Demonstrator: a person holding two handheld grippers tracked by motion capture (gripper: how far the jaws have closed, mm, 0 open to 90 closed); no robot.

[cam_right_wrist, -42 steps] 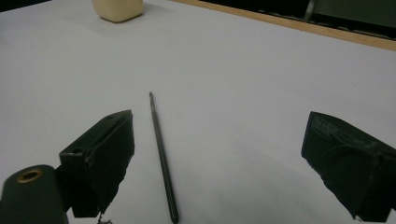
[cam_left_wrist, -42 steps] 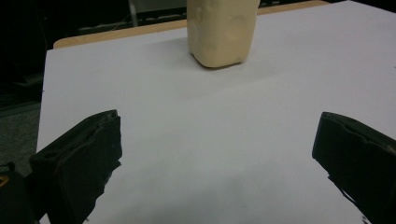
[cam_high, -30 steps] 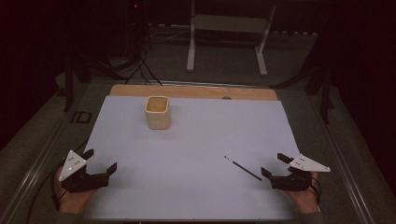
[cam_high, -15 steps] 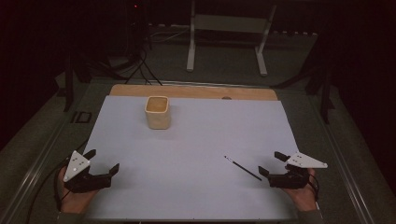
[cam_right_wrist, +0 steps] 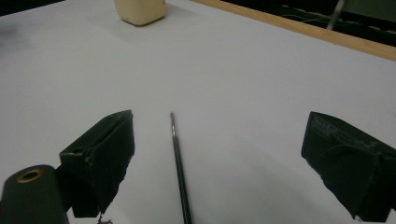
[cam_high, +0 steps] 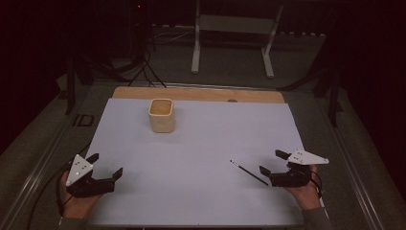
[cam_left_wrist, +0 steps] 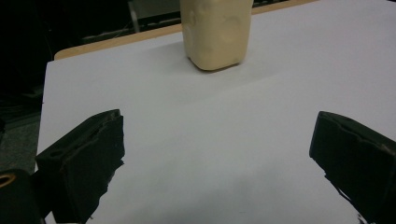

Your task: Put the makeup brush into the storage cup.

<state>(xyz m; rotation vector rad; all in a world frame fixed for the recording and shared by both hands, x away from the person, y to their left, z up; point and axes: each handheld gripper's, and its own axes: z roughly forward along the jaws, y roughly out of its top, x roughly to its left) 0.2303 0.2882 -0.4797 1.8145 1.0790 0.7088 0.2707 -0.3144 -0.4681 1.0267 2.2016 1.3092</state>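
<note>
A cream square cup [cam_high: 161,115] stands upright at the back left of the white sheet [cam_high: 206,139]. A thin black stick [cam_high: 248,172] lies flat on the sheet at the front right, its tip pointing toward the cup. My right gripper [cam_high: 271,161] is open just right of the stick's near end. In the right gripper view the stick [cam_right_wrist: 180,168] runs between the spread jaws of the right gripper [cam_right_wrist: 219,158], closer to the left jaw, with the cup [cam_right_wrist: 140,10] far ahead. My left gripper [cam_high: 105,164] is open and holds nothing at the front left. In the left gripper view the cup [cam_left_wrist: 215,32] stands ahead of the left gripper [cam_left_wrist: 219,158].
The sheet covers a wooden tabletop whose bare back edge [cam_high: 191,93] shows behind the cup. A small dark object [cam_high: 84,120] lies off the sheet at the left. A metal stand [cam_high: 230,43] and cables are on the floor beyond the table.
My right gripper has crept forward and to the left, closer around the stick's near end. The left gripper has barely shifted. Cup and stick have not moved.
</note>
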